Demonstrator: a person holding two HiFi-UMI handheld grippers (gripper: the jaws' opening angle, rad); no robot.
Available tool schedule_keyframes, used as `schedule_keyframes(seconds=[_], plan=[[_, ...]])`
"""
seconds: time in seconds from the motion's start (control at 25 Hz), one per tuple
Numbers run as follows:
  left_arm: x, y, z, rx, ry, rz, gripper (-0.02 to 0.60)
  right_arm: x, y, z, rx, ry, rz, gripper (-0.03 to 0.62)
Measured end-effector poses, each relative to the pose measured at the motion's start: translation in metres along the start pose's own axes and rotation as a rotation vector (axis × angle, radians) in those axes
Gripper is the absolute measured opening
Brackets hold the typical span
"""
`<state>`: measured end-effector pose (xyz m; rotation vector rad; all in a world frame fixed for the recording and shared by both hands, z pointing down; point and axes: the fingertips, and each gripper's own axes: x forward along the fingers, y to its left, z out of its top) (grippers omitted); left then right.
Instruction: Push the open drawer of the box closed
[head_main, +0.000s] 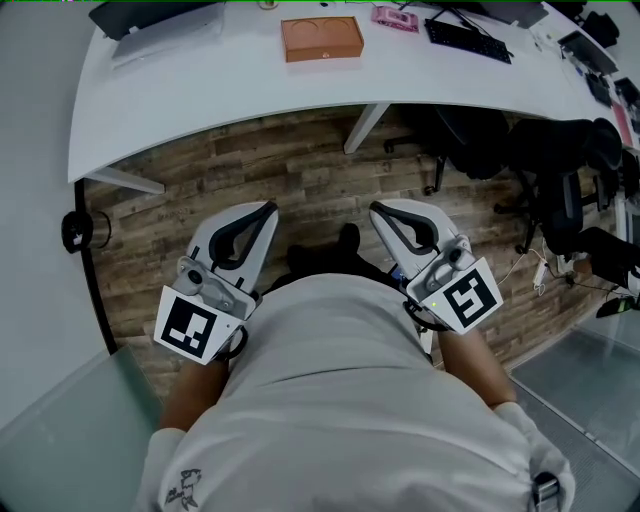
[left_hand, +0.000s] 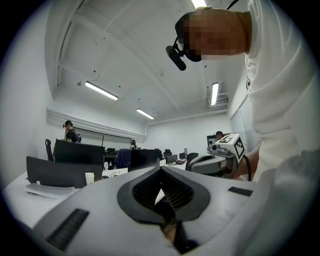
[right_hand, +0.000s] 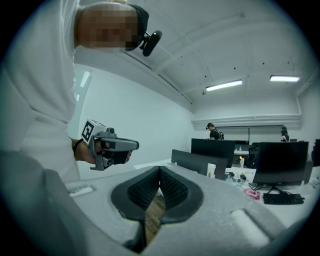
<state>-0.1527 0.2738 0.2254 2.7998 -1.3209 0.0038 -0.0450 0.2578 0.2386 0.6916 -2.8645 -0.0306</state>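
Note:
A brown box (head_main: 321, 38) lies on the white desk (head_main: 200, 90) far ahead in the head view; I cannot tell how its drawer stands. Both grippers are held close to the person's body over the wooden floor, well short of the desk. My left gripper (head_main: 268, 208) points forward with its jaws meeting at the tips and nothing between them (left_hand: 161, 169). My right gripper (head_main: 377, 209) is shut and empty as well (right_hand: 159, 168). Each gripper view looks up across the office and shows the other gripper beside it, not the box.
A black keyboard (head_main: 467, 40) and a pink item (head_main: 395, 18) lie right of the box, a dark flat device (head_main: 155, 15) to its left. Black office chairs (head_main: 480, 140) stand under the desk's right side. A desk leg (head_main: 365, 125) slants down ahead.

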Motion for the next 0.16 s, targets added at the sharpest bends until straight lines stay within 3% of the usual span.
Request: schedule_keyframes(seconds=[0.16], plan=[[0.0004,0.0018,-0.0010,-0.005,-0.003,-0.004,-0.002,0.0011,0.0000,0.0000,0.021,-0.005,-0.004,0.003]])
